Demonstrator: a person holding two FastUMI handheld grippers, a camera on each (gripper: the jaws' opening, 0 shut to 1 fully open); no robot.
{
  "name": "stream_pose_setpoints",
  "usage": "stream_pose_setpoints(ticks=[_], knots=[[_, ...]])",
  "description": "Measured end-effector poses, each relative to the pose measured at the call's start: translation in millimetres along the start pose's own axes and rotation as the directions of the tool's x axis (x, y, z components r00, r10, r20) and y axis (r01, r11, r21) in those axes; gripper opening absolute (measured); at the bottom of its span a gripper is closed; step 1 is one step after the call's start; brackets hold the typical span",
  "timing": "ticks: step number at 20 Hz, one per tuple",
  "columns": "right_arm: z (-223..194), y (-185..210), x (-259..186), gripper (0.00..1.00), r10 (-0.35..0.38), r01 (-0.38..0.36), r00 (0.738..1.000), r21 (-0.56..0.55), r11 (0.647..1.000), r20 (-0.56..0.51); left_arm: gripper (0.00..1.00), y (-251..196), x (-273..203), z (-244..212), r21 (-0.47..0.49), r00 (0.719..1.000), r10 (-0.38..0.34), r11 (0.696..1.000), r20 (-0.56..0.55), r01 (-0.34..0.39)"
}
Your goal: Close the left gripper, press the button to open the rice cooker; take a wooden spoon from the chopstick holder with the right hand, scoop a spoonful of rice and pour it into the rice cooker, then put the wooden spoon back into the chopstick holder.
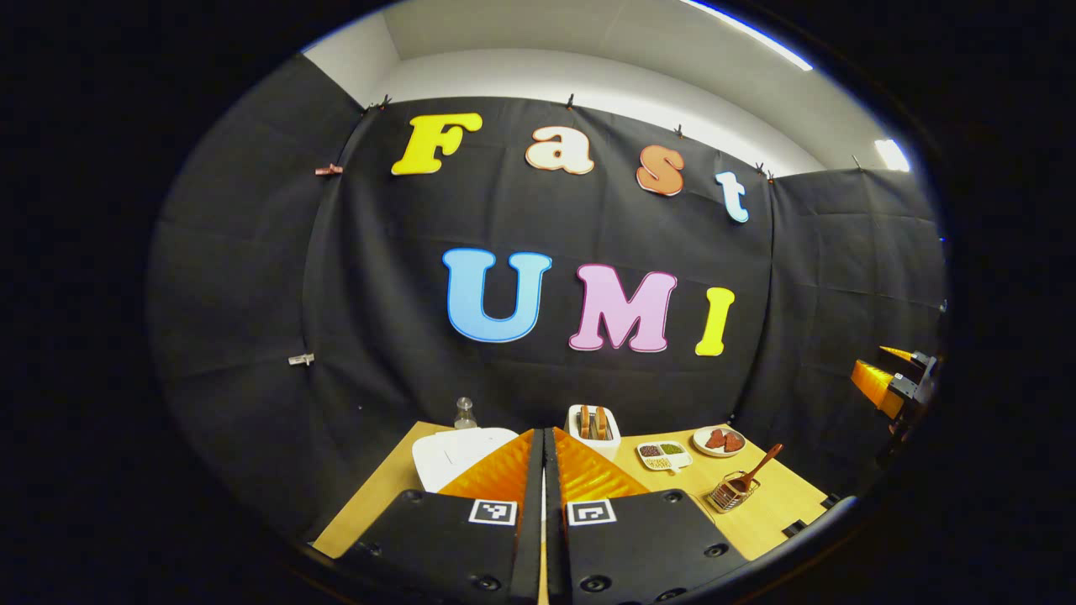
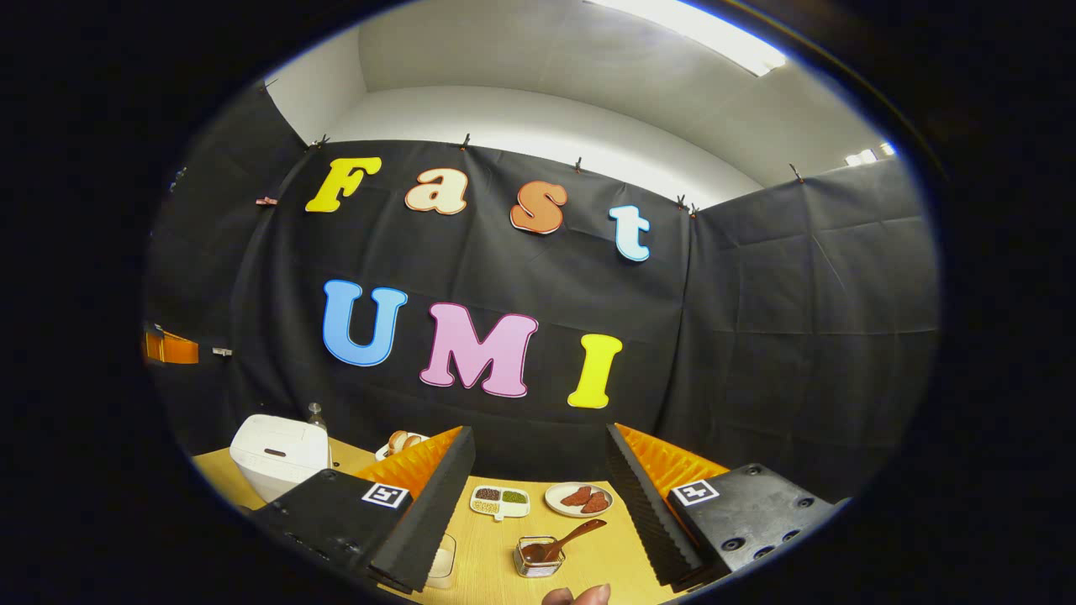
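The white rice cooker (image 1: 458, 454) (image 2: 277, 454) stands with its lid down at the table's left. My left gripper (image 1: 544, 439) is shut with nothing in it, held above the table just right of the cooker. A wire chopstick holder (image 1: 730, 493) (image 2: 536, 558) holds the wooden spoon (image 1: 762, 465) (image 2: 575, 534), whose handle leans up to the right. Above the table's near side, my right gripper (image 2: 538, 435) is open and empty, the holder lying below between its fingers. It also appears far right in the left gripper view (image 1: 893, 383).
On the wooden table (image 2: 614, 555) are a small bottle (image 2: 315, 413), a toaster with bread (image 1: 593, 424), a divided dish of beans (image 2: 500, 500), a plate of red pieces (image 2: 578, 497) and a clear container (image 2: 441, 559). A person's fingertips (image 2: 576, 595) show at the near edge.
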State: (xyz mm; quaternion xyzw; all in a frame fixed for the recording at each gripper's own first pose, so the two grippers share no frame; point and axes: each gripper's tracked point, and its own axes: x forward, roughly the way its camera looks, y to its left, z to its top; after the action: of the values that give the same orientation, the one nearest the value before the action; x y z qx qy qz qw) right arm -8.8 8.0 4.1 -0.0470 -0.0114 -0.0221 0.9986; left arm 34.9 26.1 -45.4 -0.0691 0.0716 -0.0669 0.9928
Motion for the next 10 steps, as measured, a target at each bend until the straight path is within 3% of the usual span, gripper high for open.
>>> stream_pose_setpoints(ticks=[3,6,10], knots=[[-3,1,3,0.97,-0.001,0.001,1.0,-0.004,1.0,-0.003,0.07,20,18,-1,0.076,0.999,-0.003,0.997,-0.04,0.006],[-5,4,7,0.97,0.001,-0.001,1.0,0.001,1.0,-0.011,0.07,19,40,-13,0.1,0.988,-0.092,0.989,-0.127,0.105],[-5,6,10,0.97,0.006,-0.006,1.0,-0.024,1.0,-0.006,0.06,34,76,-34,0.115,0.949,-0.166,0.973,-0.268,0.203]])
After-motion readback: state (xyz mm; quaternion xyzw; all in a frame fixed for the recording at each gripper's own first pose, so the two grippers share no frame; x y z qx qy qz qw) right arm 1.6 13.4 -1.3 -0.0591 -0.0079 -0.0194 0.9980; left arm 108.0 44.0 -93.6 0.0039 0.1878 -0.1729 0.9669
